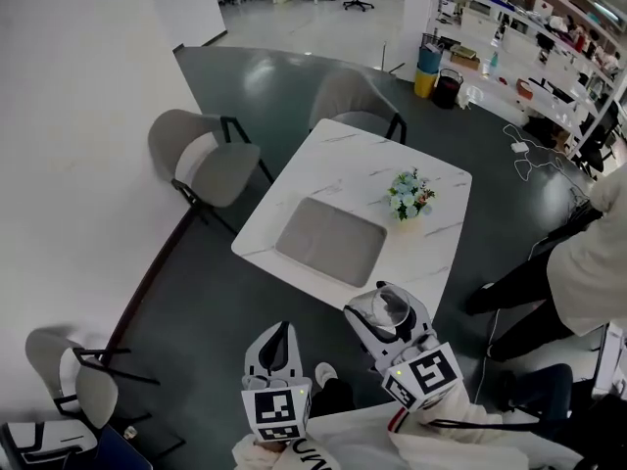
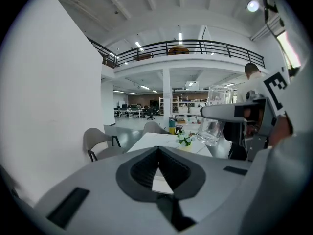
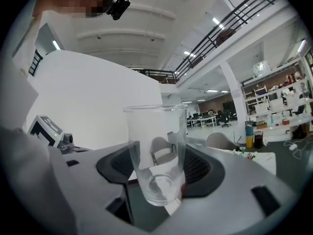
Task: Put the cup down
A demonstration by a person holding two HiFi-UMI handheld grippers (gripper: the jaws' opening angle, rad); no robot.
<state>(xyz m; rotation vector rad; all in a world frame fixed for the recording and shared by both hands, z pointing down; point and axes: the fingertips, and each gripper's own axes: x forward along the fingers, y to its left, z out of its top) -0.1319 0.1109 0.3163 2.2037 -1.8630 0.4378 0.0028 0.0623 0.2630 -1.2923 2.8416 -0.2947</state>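
The clear cup (image 3: 156, 155) is held upright in the right gripper (image 3: 159, 173), whose 2 fingers (image 3: 203, 168) are closed against its lower sides. In the head view, the cup (image 1: 390, 304) is seen at the near edge of the white table (image 1: 333, 155), carried in the air and not set down on it. No liquid is seen in it.

The left gripper (image 1: 282, 333) is held just off the same near edge, beside the right gripper (image 1: 384, 314) and a little further from the table. In the left gripper view its 2 fingers (image 2: 139, 168) are pressed together at the tips, and nothing is held between them.

On the table, a grey tray (image 1: 328, 240) is laid toward the near side, and a small pot of flowers (image 1: 409, 194) stands toward the far right side. 2 grey chairs are placed at the table: 1 (image 1: 201, 160) at its left side and 1 (image 1: 358, 106) at its far side. A person (image 1: 588, 262) in a pale top is seen to the right of the table.
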